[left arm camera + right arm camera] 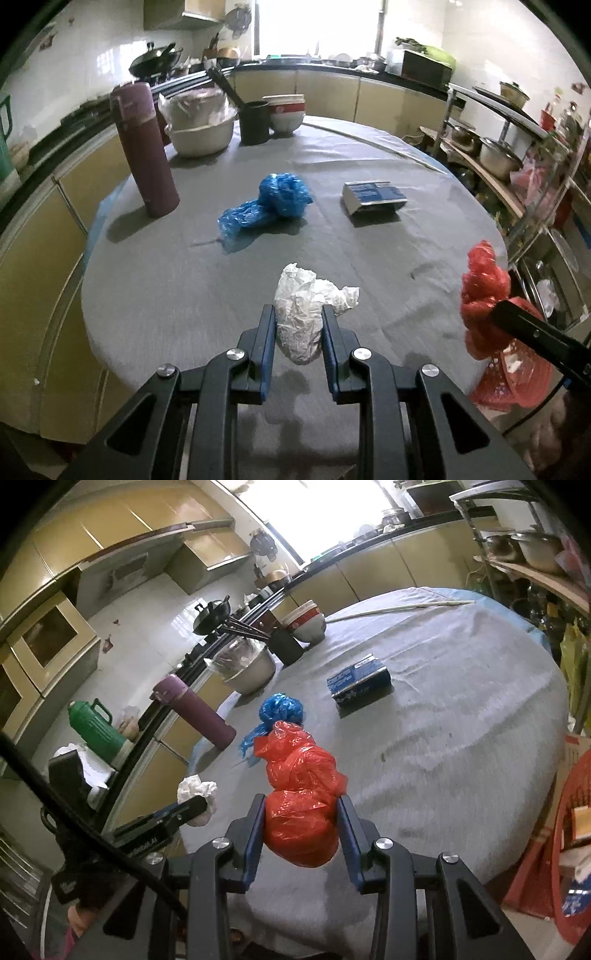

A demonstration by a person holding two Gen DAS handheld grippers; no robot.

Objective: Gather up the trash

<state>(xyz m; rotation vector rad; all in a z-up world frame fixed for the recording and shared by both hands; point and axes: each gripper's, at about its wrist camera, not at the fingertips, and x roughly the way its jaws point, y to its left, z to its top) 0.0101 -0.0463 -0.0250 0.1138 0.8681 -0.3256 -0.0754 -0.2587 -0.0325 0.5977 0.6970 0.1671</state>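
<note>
While both grippers are clamped on trash, two more pieces are left on the grey-clothed table (pixel 155 295).

A crumpled white paper wad (pixel 301 317) is pinched between the closed jaws of the left gripper (pixel 299 325), above the table's near edge. A red plastic bag (pixel 301 805) is squeezed by the right gripper (pixel 301 823). From the wad, a blue plastic bag (pixel 269 206) is seen at twelve o'clock, a blue box (pixel 373 195) at one, a maroon flask (pixel 144 147) at ten, and a red basket (pixel 513 376) at four.

Open grey cloth spans the table's (pixel 424 236) near and right edges. A maroon flask (pixel 144 147), bowls (pixel 201 127) and a black cup (pixel 255 122) crowd its far-left edge; a blue bag (pixel 269 205) and box (pixel 373 195) sit mid-table
</note>
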